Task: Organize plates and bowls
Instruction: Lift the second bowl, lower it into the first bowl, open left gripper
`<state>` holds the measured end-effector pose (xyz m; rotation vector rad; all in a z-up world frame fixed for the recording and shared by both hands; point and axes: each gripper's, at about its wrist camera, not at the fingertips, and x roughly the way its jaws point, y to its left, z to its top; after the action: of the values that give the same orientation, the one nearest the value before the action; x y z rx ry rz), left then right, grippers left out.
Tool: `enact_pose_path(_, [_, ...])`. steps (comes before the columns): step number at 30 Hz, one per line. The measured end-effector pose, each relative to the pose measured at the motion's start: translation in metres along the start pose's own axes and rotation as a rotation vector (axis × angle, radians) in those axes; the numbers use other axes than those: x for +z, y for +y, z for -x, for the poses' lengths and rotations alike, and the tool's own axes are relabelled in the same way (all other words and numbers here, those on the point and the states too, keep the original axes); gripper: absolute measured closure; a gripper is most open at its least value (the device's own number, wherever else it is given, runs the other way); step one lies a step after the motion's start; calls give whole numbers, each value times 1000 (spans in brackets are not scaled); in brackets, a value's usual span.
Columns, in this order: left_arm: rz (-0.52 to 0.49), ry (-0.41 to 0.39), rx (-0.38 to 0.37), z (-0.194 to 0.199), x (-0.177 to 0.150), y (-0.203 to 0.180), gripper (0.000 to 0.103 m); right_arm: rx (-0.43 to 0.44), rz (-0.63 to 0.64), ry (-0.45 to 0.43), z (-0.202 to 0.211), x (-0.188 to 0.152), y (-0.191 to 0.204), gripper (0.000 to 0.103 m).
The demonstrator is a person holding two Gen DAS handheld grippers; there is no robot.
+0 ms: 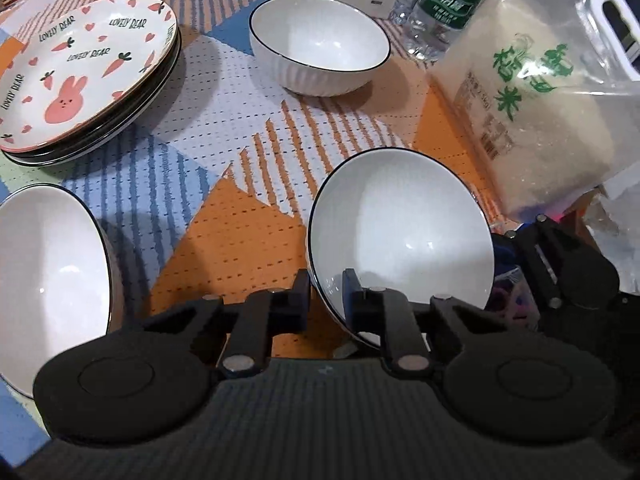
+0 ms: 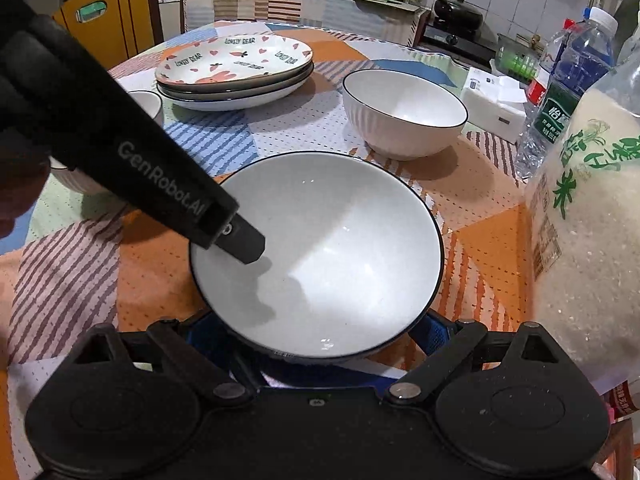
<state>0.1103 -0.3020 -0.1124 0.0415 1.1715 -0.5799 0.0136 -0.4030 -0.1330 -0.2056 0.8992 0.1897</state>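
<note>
My left gripper (image 1: pixel 326 286) is shut on the rim of a white bowl with a black rim (image 1: pixel 404 232), one finger inside and one outside; the bowl tilts. In the right wrist view the same bowl (image 2: pixel 340 248) sits just ahead of my right gripper (image 2: pixel 320 344), whose fingers are spread wide beneath it, blue pads (image 2: pixel 434 330) showing, not clamped. The left gripper's finger (image 2: pixel 240 240) reaches into the bowl from the left. A second white bowl (image 1: pixel 320 44) (image 2: pixel 404 114) stands farther back. A third bowl (image 1: pixel 48 276) is at left. A stack of plates with a rabbit-and-carrot top plate (image 1: pixel 84 72) (image 2: pixel 236 68) lies at far left.
A patterned tablecloth (image 1: pixel 224 120) covers the round table. A big bag of rice (image 1: pixel 552 112) (image 2: pixel 584 240) stands close on the right. Water bottles (image 1: pixel 444 0) (image 2: pixel 568 92) and a white tissue box (image 2: pixel 496 108) are behind it. Kitchen counter and stove lie beyond.
</note>
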Motion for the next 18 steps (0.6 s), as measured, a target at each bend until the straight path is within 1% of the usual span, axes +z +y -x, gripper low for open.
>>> enact_pose_path(3, [-35,23,27,2,0,-7,88,-6,5,14,0,2,2,7])
enact_pose_path(7, [-75,40,39,19,-3,-7,88,0,10,27,10,9,10,7])
enact_pose_path(9, [-36,46,31,31,-3,0,88,-2,23,22,18,14,18,7])
enact_pose_path(12, [-11,53,18,53,-2,9,88,9,36,12,34,24,28,7])
enact_pose_path(18, [8,13,27,99,-5,25,88,18,121,-27,61,51,50,7])
